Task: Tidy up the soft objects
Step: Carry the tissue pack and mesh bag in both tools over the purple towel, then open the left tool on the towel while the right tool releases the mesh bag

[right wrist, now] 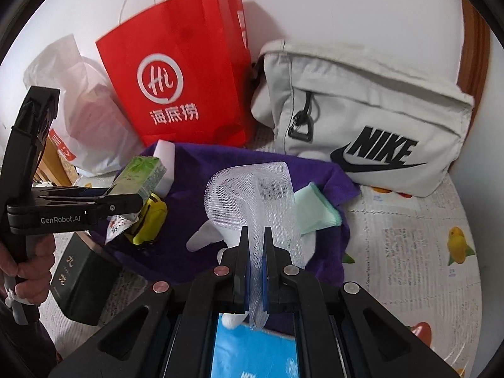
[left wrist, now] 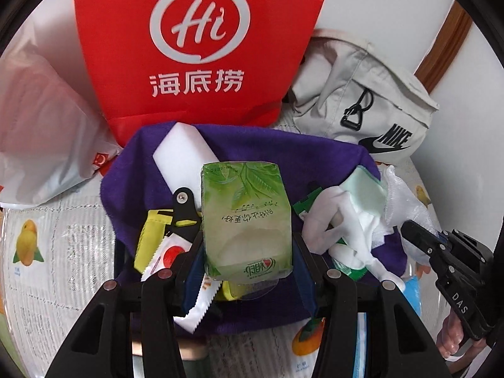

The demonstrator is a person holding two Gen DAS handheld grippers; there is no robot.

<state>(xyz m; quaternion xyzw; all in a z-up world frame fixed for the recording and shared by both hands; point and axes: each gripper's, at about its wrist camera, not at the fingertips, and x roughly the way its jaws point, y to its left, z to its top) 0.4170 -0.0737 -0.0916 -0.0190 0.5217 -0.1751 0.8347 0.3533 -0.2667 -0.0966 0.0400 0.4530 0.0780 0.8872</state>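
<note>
Covering the whole surface is a table cloth (right wrist: 409,220) printed with newsprint columns and small fruit pictures. At its far edge, against the pale wall, a tall red paper bag with a white "Hi" logo and cord handles (right wrist: 176,72) stands upright. A crumpled translucent white plastic bag (right wrist: 78,119) slumps on its left, and a light grey fabric pouch with a black Nike logo (right wrist: 371,116) lies on its right.

In front of them a purple cloth (right wrist: 195,189) is spread flat, and the soft things lie on it. A white foam block (left wrist: 182,154) rests near the cloth's far edge. A folded pale green cloth (right wrist: 315,211) sits toward the right side. A yellow-edged strap piece (right wrist: 151,220) and a small sachet with a red spot (left wrist: 167,255) lie toward the left.

The left gripper (left wrist: 249,252) has its jaws part-way apart and clamped on a green soft pack of tissues with a leaf print (left wrist: 245,217), held above the purple cloth near the foam block. The right gripper (right wrist: 255,252) has its jaws pressed together on a strip of white mesh netting (right wrist: 249,192), which loops up over the middle of the cloth. A hand (right wrist: 28,271) grips the left tool's handle.
</note>
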